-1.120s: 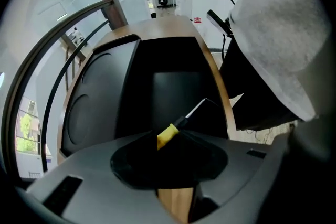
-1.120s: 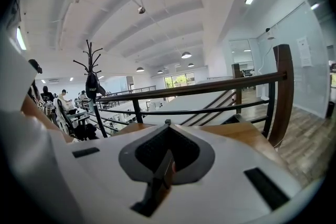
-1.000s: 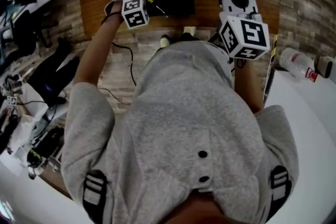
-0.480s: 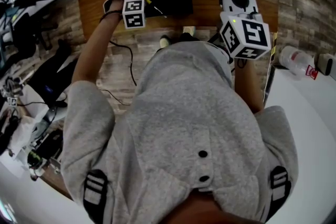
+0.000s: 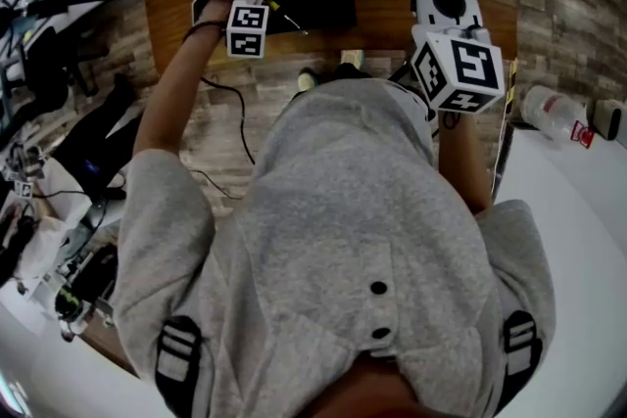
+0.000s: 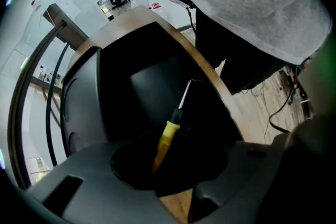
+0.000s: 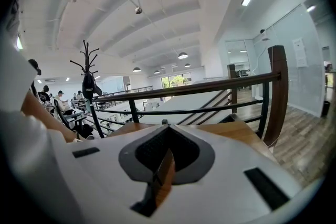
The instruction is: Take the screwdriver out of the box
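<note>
Yellow-handled screwdriver, prob. light & stiff: hold at handle, where L gripper jaws clamp it over box; R gripper jaws pressed together, empty.

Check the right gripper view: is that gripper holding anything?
No, the right gripper has its jaws shut together, with nothing between them but a sliver of the wood beyond.
</note>
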{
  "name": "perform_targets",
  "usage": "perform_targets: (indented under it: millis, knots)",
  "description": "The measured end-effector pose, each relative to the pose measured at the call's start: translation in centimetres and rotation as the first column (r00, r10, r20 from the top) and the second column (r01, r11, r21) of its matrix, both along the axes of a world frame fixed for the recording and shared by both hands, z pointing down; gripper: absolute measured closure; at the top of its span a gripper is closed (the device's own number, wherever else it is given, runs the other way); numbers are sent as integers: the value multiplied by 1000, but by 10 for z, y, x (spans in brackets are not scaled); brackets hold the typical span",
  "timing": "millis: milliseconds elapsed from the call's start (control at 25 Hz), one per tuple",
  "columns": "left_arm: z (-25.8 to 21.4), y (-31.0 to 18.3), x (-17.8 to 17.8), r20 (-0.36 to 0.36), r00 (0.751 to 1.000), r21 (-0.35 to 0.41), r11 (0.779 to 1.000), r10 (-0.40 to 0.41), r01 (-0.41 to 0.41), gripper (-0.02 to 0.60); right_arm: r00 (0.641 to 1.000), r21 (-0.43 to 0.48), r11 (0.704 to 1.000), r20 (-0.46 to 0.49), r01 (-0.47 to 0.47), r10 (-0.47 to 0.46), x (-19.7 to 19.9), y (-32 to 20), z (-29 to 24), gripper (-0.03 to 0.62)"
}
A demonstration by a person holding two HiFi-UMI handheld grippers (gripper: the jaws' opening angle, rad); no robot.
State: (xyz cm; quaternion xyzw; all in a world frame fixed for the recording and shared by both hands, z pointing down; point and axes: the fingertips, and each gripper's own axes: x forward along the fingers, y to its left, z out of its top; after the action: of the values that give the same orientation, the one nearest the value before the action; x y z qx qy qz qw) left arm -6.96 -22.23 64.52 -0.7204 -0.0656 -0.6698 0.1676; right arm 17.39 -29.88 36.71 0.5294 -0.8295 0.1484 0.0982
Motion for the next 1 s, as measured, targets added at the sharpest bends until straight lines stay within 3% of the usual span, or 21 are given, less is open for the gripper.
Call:
perform_targets:
  millis: [240, 440, 560, 720, 800, 1000]
  knots:
    - [10, 9, 12, 48, 999, -23, 1000, 17, -16, 443, 1000, -1, 1000, 4, 5, -5, 8, 1, 0, 583]
    - [8, 5, 20, -6, 988, -88, 984, -153, 152, 465, 1000, -4, 1000, 7, -6, 6, 8, -2, 1, 583]
    - [6, 1, 34, -46, 954, -122, 949, -298, 290, 494, 1000, 6, 1000, 10, -16, 16, 14, -3, -3, 583]
    - [2, -2, 41, -74, 876, -166, 873, -476, 459, 495, 1000, 7, 1000, 10, -24, 24, 19, 3, -5, 583]
    - [2, -3, 37, -80, 848, -173, 845, -524, 506, 495, 1000, 7, 1000, 11, -23, 22, 16, 4, -5, 583]
    - [-1, -2, 31, -99, 804, -181, 805, -587, 565, 497, 1000, 12, 1000, 14, -11, 11, 7, 5, -7, 583]
